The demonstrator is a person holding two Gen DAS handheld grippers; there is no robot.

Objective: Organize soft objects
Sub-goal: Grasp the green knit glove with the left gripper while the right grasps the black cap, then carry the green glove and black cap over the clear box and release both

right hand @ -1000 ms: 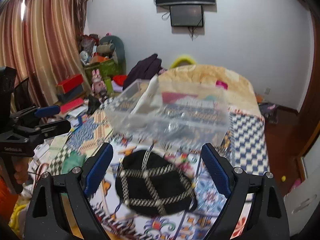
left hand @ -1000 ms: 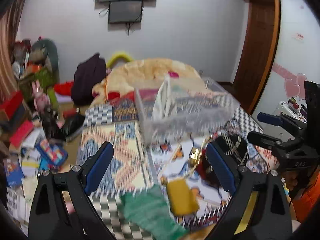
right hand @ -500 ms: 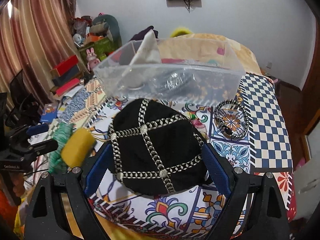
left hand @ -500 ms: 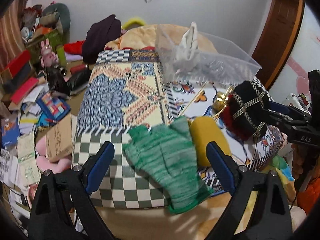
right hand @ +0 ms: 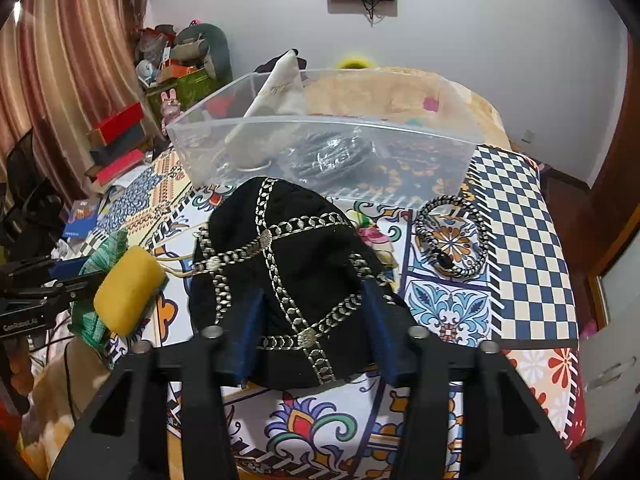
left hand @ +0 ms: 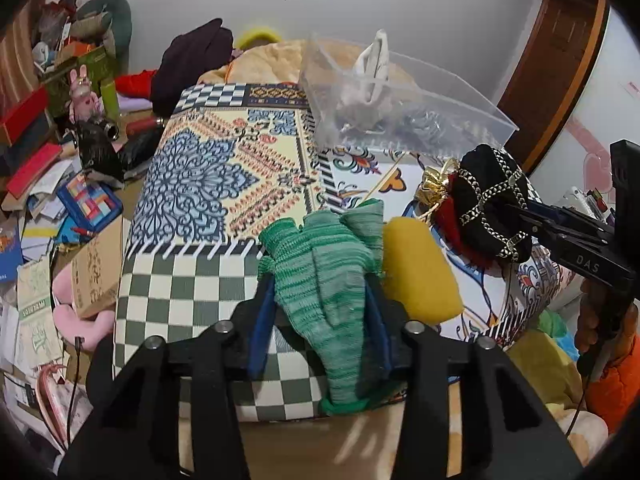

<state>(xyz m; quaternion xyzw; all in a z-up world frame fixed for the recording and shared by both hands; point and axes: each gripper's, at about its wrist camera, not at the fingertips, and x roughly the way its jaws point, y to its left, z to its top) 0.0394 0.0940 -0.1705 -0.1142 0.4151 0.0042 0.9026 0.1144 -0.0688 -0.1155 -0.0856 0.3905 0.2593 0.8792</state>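
A green knitted glove (left hand: 328, 276) lies on the patterned bed cover near its front edge. My left gripper (left hand: 320, 280) is shut on it, fingers pressed to both sides. A yellow soft pouch (left hand: 418, 268) lies just right of the glove. A black cap with gold chain trim (right hand: 280, 264) sits on the cover; my right gripper (right hand: 310, 292) is shut on it from both sides. The cap also shows in the left wrist view (left hand: 490, 200). A clear plastic bin (right hand: 320, 148) stands behind the cap with a white cloth and dark items inside.
A black-and-white braided ring (right hand: 454, 242) lies on the cover right of the cap. A gold and red tassel (left hand: 436, 188) sits by the cap. Boxes, books and toys (left hand: 60, 168) clutter the floor left of the bed. A wooden door (left hand: 556, 60) stands at the right.
Both grippers have moved down and forward and closed: the left on the green glove, the right on the black cap. Earlier both were open above the bed.
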